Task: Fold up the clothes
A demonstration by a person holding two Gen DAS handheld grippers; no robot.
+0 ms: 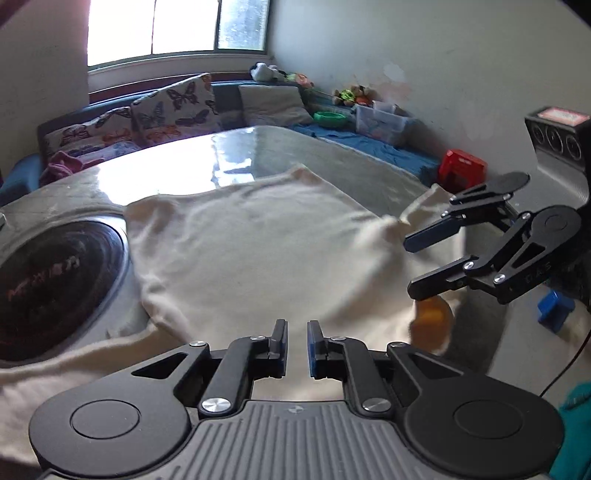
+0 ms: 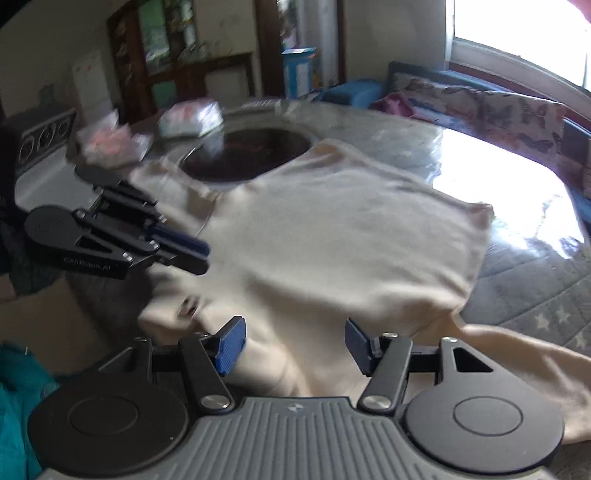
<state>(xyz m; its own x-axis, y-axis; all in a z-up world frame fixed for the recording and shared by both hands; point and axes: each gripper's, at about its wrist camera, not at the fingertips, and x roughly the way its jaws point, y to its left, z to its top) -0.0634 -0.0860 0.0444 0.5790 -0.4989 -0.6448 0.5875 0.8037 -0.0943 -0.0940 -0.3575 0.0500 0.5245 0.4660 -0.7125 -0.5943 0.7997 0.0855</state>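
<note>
Left wrist view shows the cream knit garment (image 1: 258,251) lying partly folded on the glossy table (image 1: 177,162), a sleeve trailing toward seven o'clock. Left gripper (image 1: 297,343) narrowly parted, right gripper (image 2: 293,343) spread wide, both empty; folding remains.

Daylight from the window, hard glare on my feeds

On my left wrist view the window (image 1: 177,26) at 12 o'clock is blown out white, and its glare streaks the table top (image 1: 192,162); on the right wrist view it burns at 2 o'clock. I see motion blur smearing the cream garment (image 2: 325,236) and the bags at 10 o'clock. Fisheye bending darkens both frames' corners.
</note>
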